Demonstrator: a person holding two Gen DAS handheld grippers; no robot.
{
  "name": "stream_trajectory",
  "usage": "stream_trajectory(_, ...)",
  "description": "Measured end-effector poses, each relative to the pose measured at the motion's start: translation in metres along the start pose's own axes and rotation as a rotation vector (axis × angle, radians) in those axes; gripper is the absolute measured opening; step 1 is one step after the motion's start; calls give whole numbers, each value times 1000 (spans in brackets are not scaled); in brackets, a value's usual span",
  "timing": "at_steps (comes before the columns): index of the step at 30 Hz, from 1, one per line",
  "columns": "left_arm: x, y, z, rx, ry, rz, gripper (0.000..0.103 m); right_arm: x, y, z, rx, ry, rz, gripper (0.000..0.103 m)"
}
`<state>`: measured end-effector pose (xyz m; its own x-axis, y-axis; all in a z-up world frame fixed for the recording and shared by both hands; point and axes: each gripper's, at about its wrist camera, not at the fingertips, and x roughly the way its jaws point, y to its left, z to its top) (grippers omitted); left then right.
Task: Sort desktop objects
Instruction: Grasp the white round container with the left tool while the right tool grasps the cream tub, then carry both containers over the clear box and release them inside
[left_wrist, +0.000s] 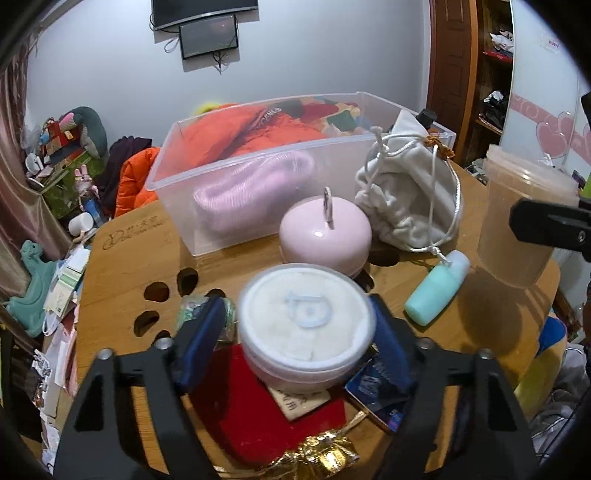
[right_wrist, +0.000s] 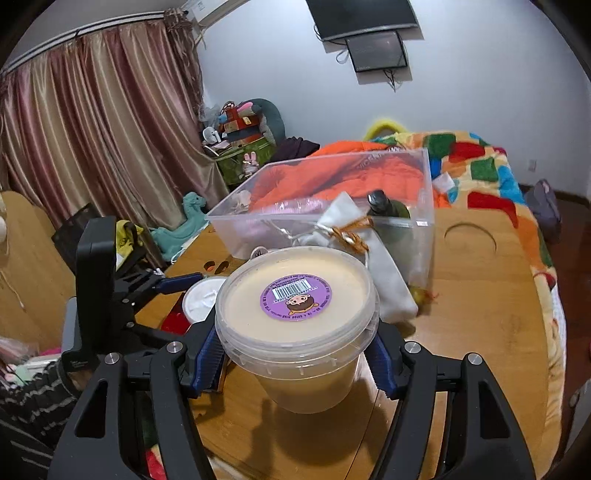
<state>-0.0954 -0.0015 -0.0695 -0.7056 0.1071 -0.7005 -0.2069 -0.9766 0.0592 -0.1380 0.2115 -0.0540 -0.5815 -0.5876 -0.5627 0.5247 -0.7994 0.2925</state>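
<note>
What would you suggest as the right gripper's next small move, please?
Probably carry the lidded tub forward toward the clear bin: the right gripper already clamps it off the table, and the bin's open top lies just beyond.

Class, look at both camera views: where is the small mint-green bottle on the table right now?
In the left wrist view, the mint-green bottle lies on its side on the wooden table, right of the pink round case, just below the white drawstring pouch.
</note>
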Motion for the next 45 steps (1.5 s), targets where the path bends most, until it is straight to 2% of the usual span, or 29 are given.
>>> stream_trajectory(1, 0, 0, 0, -1, -2, -1, 65, 1, -1, -1, 0, 4, -9, 63)
stream_trajectory(9, -6, 7, 2, -59, -13, -14, 65, -2, -4, -5, 12, 10, -18, 63)
stream_trajectory(23, -52, 19, 15, -133, -151, -2, 65, -14, -5, 8, 11, -33, -24, 63)
stream_trajectory(30, -71, 25, 29, -163, -227, -14, 65, -24, 1, 24, -12, -74, -40, 63)
stream_trajectory(35, -84, 27, 41, -178, -311, -8, 65, -27, 6, 37, -12, -122, -35, 63)
stream_trajectory(40, -83, 36, 58, -199, -326, -52, 65, -19, 7, 54, -20, -121, -20, 63)
stream_trajectory(45, -77, 45, 73, -200, -320, -52, 65, -10, 3, 74, -31, -118, -20, 63)
